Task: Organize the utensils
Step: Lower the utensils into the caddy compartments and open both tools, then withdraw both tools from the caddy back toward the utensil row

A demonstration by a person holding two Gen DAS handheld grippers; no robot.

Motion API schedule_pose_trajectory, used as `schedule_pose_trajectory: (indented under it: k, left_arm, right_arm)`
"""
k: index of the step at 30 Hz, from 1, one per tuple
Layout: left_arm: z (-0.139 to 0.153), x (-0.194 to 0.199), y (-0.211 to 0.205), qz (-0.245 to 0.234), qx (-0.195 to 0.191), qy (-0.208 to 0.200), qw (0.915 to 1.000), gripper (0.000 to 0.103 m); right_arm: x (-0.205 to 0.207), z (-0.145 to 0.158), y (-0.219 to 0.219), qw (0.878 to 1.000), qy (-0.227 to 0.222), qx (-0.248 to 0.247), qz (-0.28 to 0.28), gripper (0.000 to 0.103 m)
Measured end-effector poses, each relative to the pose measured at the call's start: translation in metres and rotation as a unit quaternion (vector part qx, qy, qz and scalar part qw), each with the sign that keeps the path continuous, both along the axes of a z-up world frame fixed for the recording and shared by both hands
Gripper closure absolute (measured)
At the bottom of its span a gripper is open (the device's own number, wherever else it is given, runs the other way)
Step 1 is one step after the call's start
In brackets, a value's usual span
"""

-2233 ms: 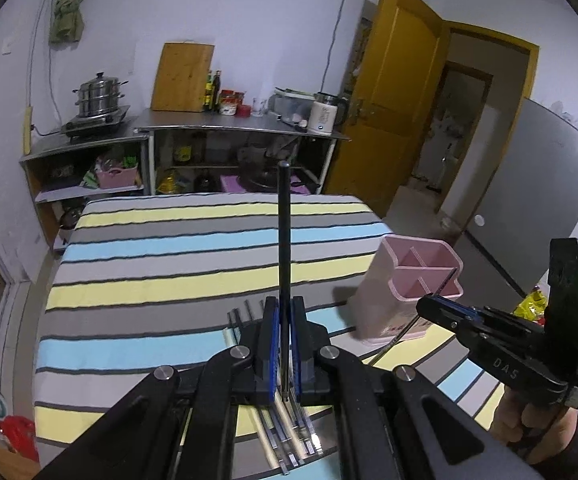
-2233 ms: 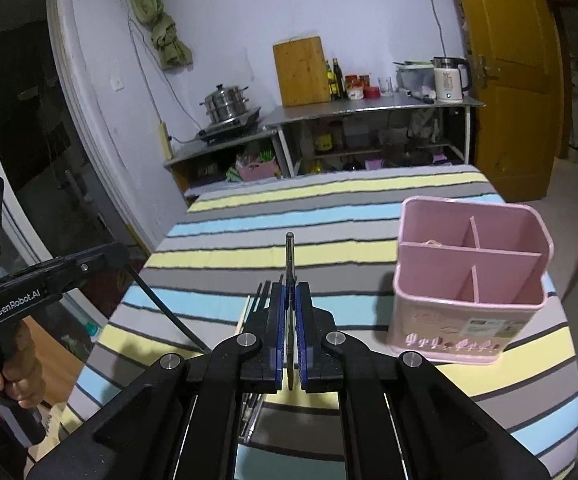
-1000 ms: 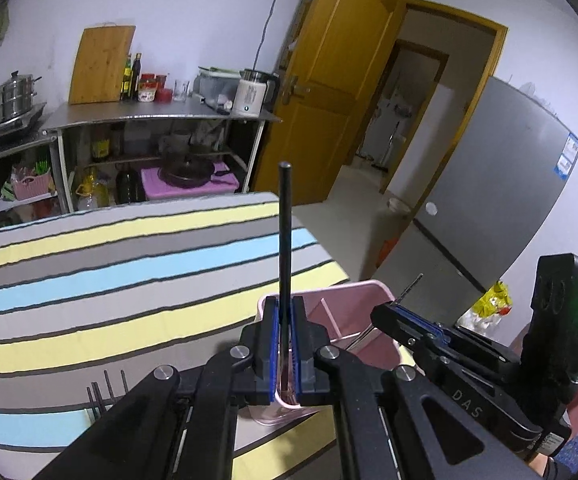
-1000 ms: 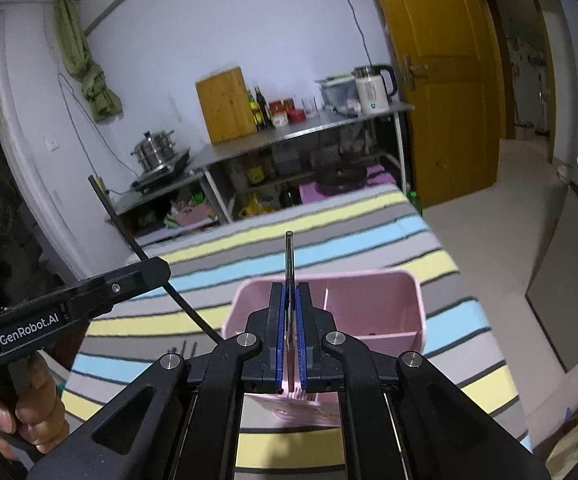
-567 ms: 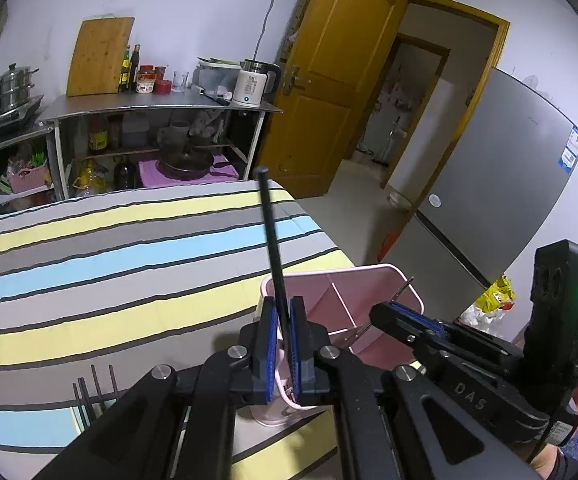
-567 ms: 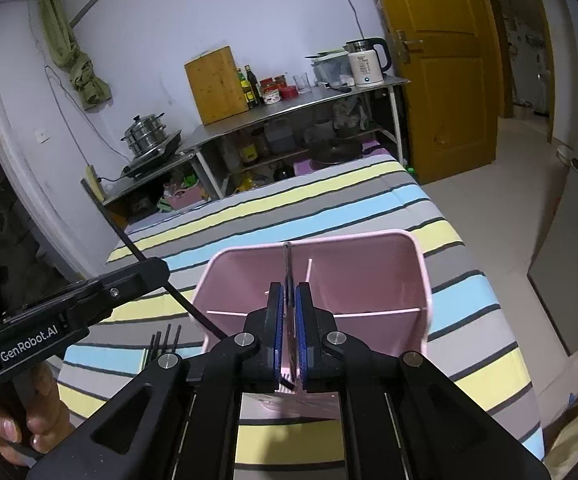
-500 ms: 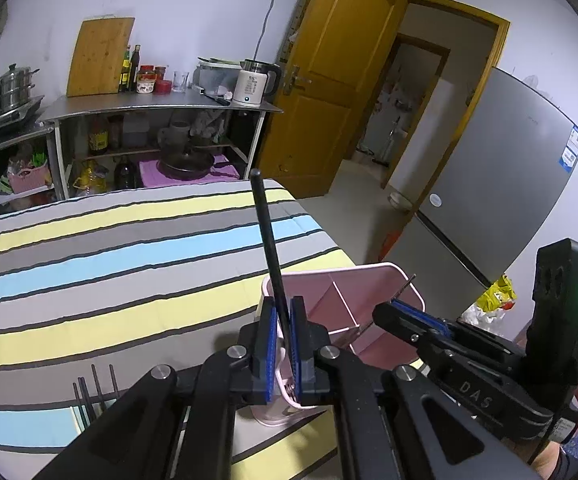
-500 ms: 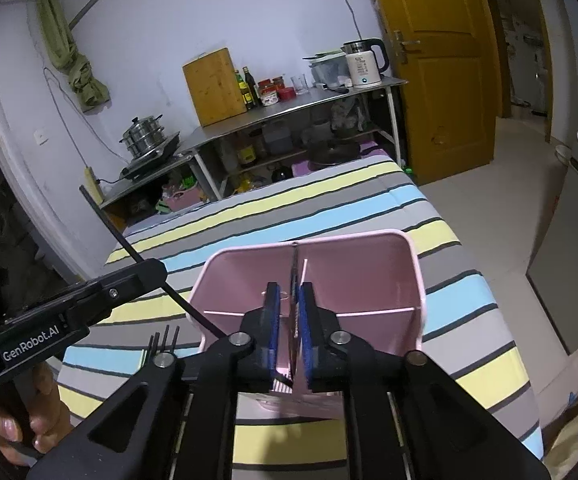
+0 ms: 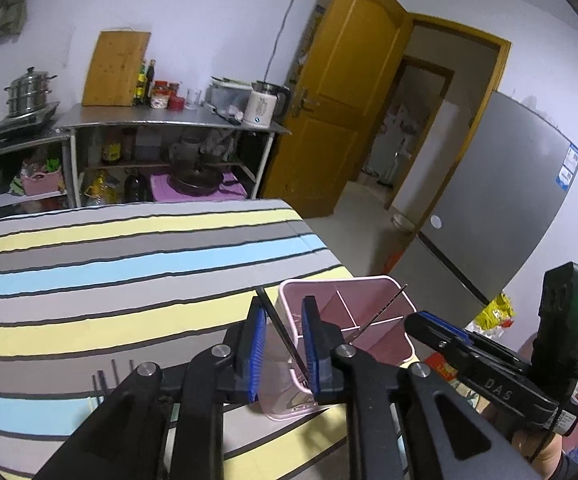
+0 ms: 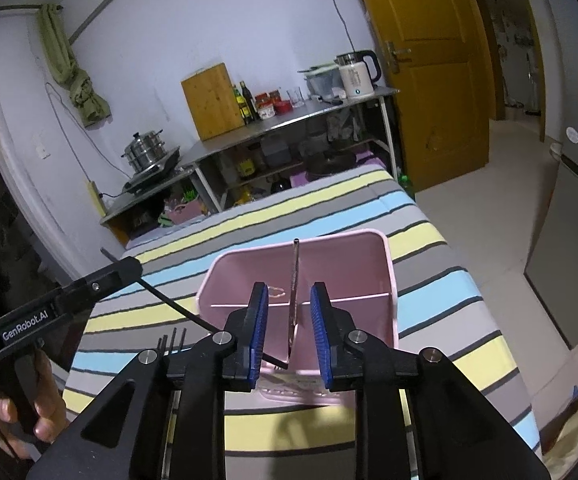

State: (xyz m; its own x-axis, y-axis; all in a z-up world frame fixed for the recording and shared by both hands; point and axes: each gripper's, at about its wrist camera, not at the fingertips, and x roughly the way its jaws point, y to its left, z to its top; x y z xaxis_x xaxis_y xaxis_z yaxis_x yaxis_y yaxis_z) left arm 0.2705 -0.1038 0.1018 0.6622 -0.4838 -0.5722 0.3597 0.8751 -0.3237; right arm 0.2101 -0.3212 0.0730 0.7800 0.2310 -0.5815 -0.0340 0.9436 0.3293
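Note:
A pink divided utensil holder (image 10: 353, 264) stands on the striped table; it also shows in the left wrist view (image 9: 369, 308). My left gripper (image 9: 283, 346) is open just over the holder's near left corner, with a black chopstick (image 9: 279, 330) slanting loose between its pads into the holder. My right gripper (image 10: 289, 320) is open over the holder's near compartments, with a thin metal utensil (image 10: 295, 276) standing loose between its pads, lower end in the holder. The black chopstick (image 10: 169, 300) crosses from the left gripper's body (image 10: 61, 304) to the holder.
A fork's tines (image 10: 171, 340) and other utensils (image 9: 113, 376) lie on the striped tablecloth (image 9: 129, 264) left of the holder. A metal shelf with kettle, bottles and cutting board (image 9: 117, 68) stands behind the table. The table's right edge drops to the floor beside the holder.
Both grippers have opened and let go of their utensils. The black chopstick has slid down and tilted into the holder. The metal utensil stands in the holder.

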Motion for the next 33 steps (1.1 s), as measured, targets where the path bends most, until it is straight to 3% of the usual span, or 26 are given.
schedule_pose_trajectory:
  k: [14,23,33]
  left_arm:
    - [0.014,-0.026,0.026,0.011,-0.014,-0.024,0.9995,0.081]
    - [0.017,-0.081,0.073,0.053,0.000,-0.058,0.9969,0.080]
    - [-0.030,-0.112,0.125,0.100,0.020,-0.001,0.9948,0.080]
  right_arm:
    - [-0.038,0.014,0.015,0.999,-0.024,0.014,0.024,0.080]
    - [-0.064,0.020,0.032,0.998,-0.043,0.004,0.045,0.080]
    - [-0.080,-0.004,0.072,0.995,-0.024,-0.012,0.097,0.080]
